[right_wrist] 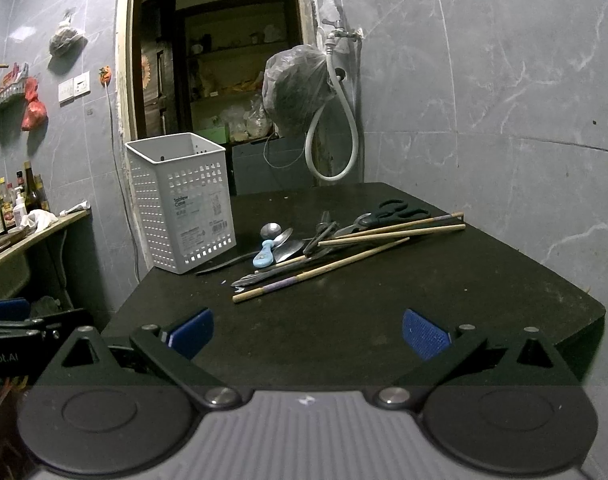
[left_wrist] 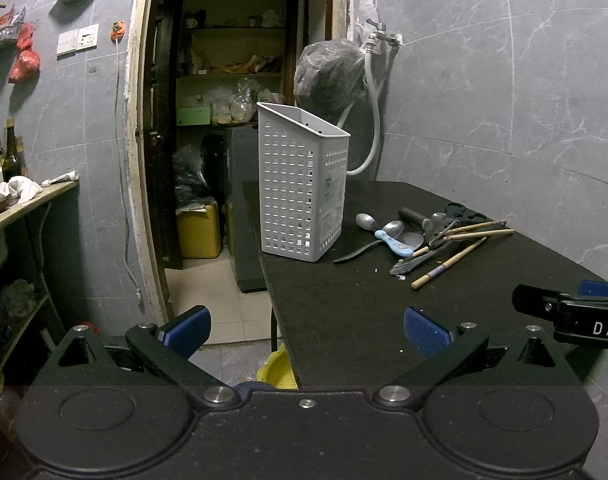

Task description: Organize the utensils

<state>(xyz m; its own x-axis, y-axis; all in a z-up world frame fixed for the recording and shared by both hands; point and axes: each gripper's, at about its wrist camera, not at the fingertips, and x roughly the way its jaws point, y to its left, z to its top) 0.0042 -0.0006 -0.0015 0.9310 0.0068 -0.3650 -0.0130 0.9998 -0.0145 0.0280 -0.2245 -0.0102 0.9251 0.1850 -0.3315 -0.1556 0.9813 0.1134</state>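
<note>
A white perforated utensil holder stands upright near the left edge of the black table. Beside it lies a heap of utensils: metal spoons, a light-blue-handled spoon, wooden chopsticks and black scissors. My left gripper is open and empty at the table's near left corner. Over the near edge, my right gripper is also open and empty, well short of the heap. Each gripper shows at the edge of the other's view.
A doorway with cluttered shelves opens behind the holder. A tap with a white hose and a hanging plastic bag are on the back wall. A shelf with bottles stands at the left. A yellow basket sits on the floor.
</note>
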